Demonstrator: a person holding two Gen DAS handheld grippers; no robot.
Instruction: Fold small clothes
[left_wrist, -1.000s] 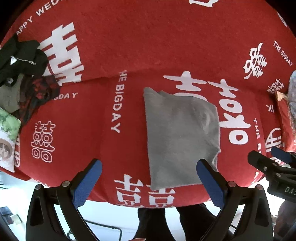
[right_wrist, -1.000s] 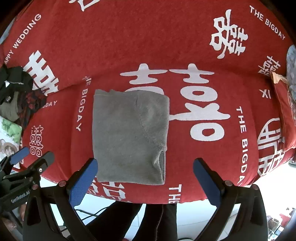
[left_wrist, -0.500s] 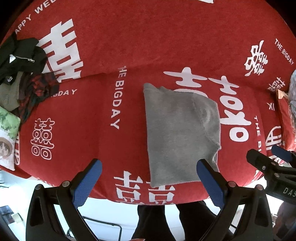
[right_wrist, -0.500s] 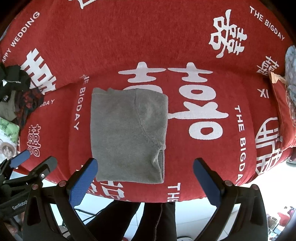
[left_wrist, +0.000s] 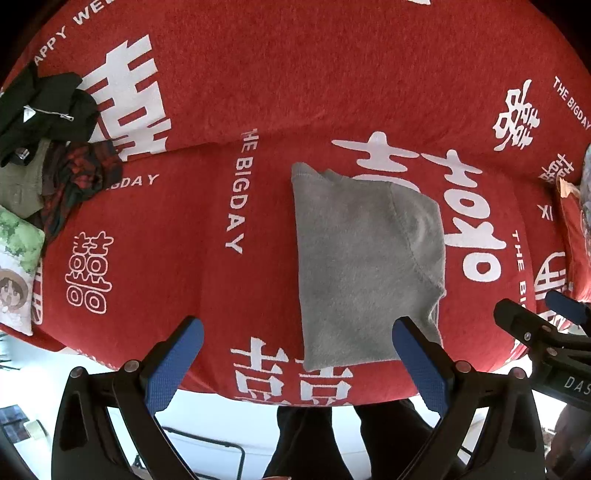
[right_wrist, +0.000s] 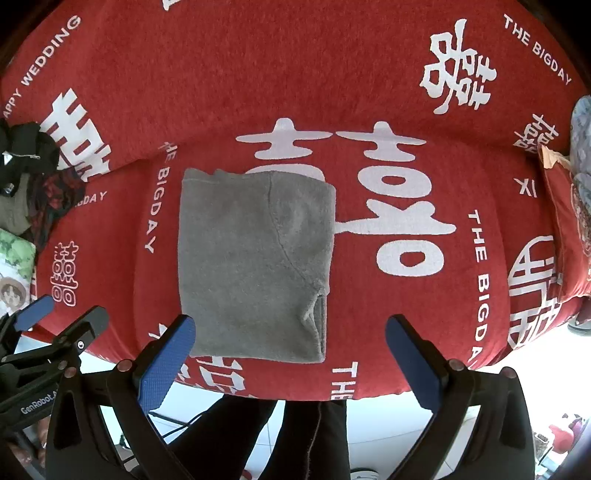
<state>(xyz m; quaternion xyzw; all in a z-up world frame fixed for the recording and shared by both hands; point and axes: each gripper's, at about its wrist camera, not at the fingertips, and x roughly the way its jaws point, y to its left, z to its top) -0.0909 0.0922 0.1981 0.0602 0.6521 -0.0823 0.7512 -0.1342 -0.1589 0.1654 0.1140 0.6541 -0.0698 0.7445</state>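
- The left gripper (left_wrist: 297, 360) has its blue-padded fingers (left_wrist: 173, 363) spread wide and holds nothing; both pads hover above the near edge of the red cover (left_wrist: 332, 74), clear of the cloth.
- Its right pad overlaps the near right corner of the gray garment (left_wrist: 365, 266) in the left wrist view, but whether it touches the fabric cannot be told.
- The right gripper (right_wrist: 290, 360) is likewise spread wide and empty, its fingers (right_wrist: 413, 363) level with the cover's near edge.
- Its left pad sits just at the garment's (right_wrist: 255, 266) near left corner; the right pad hangs over bare red cover, well apart from the cloth.
- Both tools point forward and down at the cover, side by side, each visible at the edge of the other's view.
- The gray garment lies folded into a flat rectangle on the front part of the cover, near its near edge, with a curved seam across the top layer and a small folded edge at its near right corner.
- A pile of dark clothes (left_wrist: 48, 147) lies at the cover's far left edge, well apart from the garment, with a printed cushion (left_wrist: 16, 266) just in front of it.
- The person's dark-trousered legs (right_wrist: 295, 435) stand just below the cover's near edge, between the two grippers.
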